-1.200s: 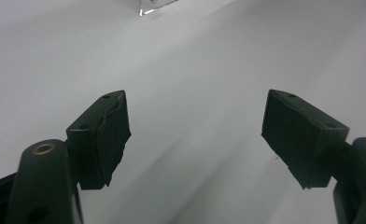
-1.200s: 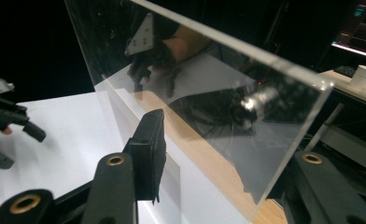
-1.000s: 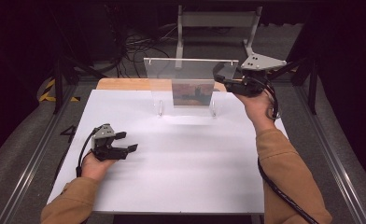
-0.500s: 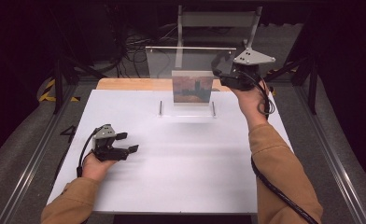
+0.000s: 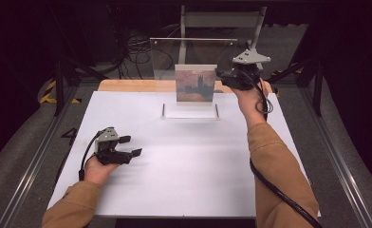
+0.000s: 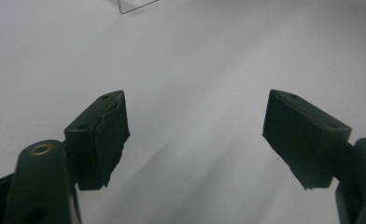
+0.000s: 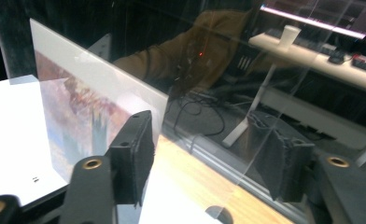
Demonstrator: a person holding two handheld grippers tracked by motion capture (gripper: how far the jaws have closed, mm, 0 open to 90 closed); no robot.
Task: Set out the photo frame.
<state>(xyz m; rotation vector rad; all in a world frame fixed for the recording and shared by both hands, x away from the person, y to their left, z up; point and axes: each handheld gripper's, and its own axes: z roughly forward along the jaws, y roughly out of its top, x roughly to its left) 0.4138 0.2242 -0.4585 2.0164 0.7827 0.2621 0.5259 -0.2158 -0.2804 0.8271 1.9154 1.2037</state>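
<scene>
Standing upright at the desk's (image 5: 127,190) far edge, the picture (image 5: 195,83) sits just left of the right fingers (image 5: 220,77), which have just been opening; left fingers (image 5: 127,146) rest open, well apart.

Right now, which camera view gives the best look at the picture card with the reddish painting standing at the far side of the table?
The high view: the picture card with the reddish painting faces that camera whole and upright. The right gripper view sees it close but edge-on and skewed, partly behind the right gripper, whose jaws stand apart. The left gripper view looks across the white table.
</scene>
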